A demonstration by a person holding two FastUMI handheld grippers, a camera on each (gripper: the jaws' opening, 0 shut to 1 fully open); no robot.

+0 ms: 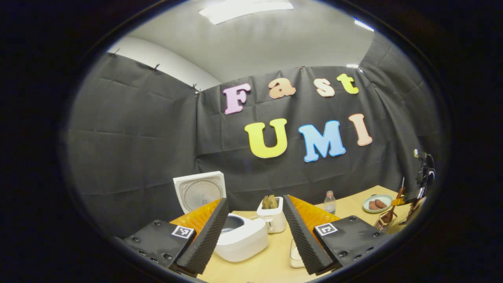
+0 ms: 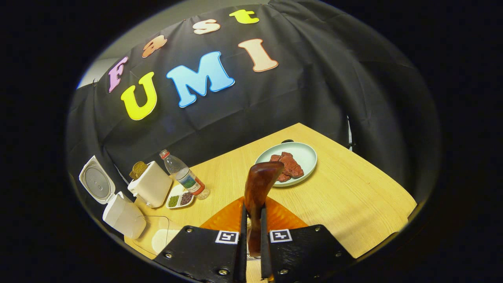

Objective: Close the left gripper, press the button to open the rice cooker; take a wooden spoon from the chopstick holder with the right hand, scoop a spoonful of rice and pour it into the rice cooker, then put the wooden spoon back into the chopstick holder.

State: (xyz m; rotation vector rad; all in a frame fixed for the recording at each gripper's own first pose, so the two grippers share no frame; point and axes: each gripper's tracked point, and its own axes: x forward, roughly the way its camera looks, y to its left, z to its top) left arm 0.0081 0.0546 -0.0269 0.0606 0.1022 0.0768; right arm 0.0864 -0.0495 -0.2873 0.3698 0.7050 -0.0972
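Two claws are in use over a light wooden worktop [image 2: 346,196]. In the left gripper view, the left claw [image 1: 255,232] has its fingers spread wide, with nothing between them. Beyond the gap stands the white rice cooker [image 1: 241,237], its lid [image 1: 199,190] raised upright and the inner pot exposed. Just behind the cooker is a white toaster [image 1: 272,218] with bread slices in its slots, and a small clear bottle [image 1: 329,202] stands near the worktop's far edge. Toward the far right corner lies a pale green plate [image 1: 377,203] carrying brown pieces. At the right edge of this view, the right claw [image 1: 397,202] appears farther off, above a wire chopstick holder [image 1: 382,223].

In the right gripper view, the right claw [image 2: 251,239] is pinching the wooden spoon [image 2: 259,184]: both fingers press on its handle, and the spoon stands upright between them. The same plate [image 2: 306,155] lies beyond the spoon. At the worktop's left side stand the open rice cooker [image 2: 122,216], the toaster [image 2: 153,184], the bottle [image 2: 184,177] lying tilted, and a small divided dish [image 2: 180,199] of dark and green grains. A clear container [image 2: 163,236] of white rice sits at the near left edge.
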